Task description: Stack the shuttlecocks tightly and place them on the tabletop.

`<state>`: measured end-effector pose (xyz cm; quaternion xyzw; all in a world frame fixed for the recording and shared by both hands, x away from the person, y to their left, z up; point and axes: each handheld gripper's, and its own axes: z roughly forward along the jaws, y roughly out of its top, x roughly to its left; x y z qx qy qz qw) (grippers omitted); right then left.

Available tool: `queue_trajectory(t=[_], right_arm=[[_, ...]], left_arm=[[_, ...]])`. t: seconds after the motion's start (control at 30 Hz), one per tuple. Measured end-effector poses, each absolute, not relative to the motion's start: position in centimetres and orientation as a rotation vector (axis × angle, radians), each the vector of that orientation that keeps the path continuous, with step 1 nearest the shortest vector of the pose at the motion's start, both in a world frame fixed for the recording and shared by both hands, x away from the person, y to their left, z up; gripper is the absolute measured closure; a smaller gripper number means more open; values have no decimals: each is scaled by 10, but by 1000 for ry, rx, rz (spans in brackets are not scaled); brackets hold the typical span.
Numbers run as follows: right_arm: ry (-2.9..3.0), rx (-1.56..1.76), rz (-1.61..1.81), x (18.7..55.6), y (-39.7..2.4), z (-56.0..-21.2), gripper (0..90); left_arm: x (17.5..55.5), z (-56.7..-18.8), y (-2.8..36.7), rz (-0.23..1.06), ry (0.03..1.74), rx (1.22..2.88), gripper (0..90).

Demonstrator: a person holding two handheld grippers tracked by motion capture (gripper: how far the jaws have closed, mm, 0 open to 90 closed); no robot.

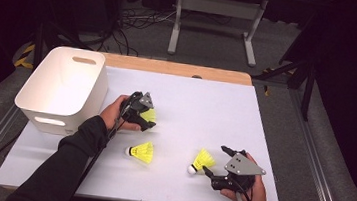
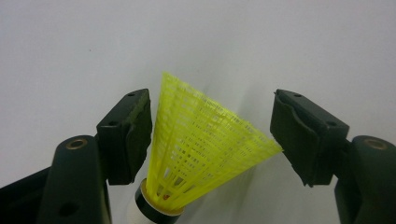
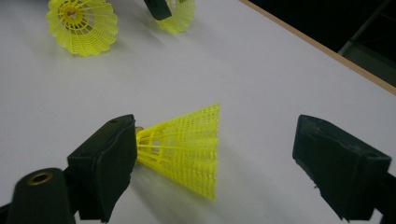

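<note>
**Two claws, each straddling a yellow shuttlecock**

Black jaws of the left claw (image 2: pixel 210 135) stand partly open around a yellow shuttlecock (image 2: pixel 201 154); one pad brushes the skirt, the other stands clear, so nothing is gripped. Its cork points back toward the claw, skirt flaring away, long axis tilted.

On the white tabletop (image 1: pixel 206 103), the right claw (image 3: pixel 215 158) gapes wide around a second shuttlecock (image 3: pixel 187 149) lying on its side, cork at one jaw, skirt open toward the other, well apart from it.

A third shuttlecock (image 1: pixel 142 152) lies between the hands, cork toward the white bin (image 1: pixel 62 88).
</note>
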<state>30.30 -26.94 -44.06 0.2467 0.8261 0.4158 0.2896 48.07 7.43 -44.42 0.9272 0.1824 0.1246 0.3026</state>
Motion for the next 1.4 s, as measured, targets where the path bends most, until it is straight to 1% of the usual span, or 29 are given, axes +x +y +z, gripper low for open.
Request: queue_trajectory(t=[0.07,0.1,0.13,0.17,0.2,0.3,0.43,0.5,0.57,0.67,0.73,0.83,0.9,1.17,1.2,1.4], right_arm=[[2206,657,1105,303,-269,-441,147],[2207,659,1104,303,-269,-441,146],[2208,659,1105,303,-269,-441,146],[2208,658,1107,303,-269,-441,146],[2208,657,1106,303,-269,-441,146],[2208,660,1102,303,-269,-441,147],[2205,662,1107,303,-270,-441,147],[2204,662,1106,303,-270,-441,147],[2205,664,1109,303,-270,-441,147],[2205,660,1109,303,-270,-441,147],[2204,661,1109,303,-270,-440,147],[2198,666,1110,304,-271,-440,147],[2196,669,1113,303,-271,-440,147],[2174,682,1125,303,-272,-438,148],[2172,684,1131,302,-272,-437,149],[2163,685,1141,302,-272,-436,149]], left_arm=[[480,-444,74,331,486,2456,274],[480,-444,73,329,480,2452,292],[480,-444,72,337,480,2449,291],[479,-444,72,345,480,2443,311],[479,-444,72,347,477,2439,361],[479,-446,67,383,459,2439,423],[479,-448,63,386,447,2444,426],[480,-448,63,410,459,2438,419],[480,-446,65,414,466,2429,368],[480,-441,67,418,455,2406,360],[479,-438,68,423,454,2398,333],[476,-432,71,433,455,2364,318],[473,-429,73,438,452,2353,286],[454,-405,84,521,436,2262,236],[451,-402,86,527,431,2249,218],[428,-390,101,584,402,2171,207]])
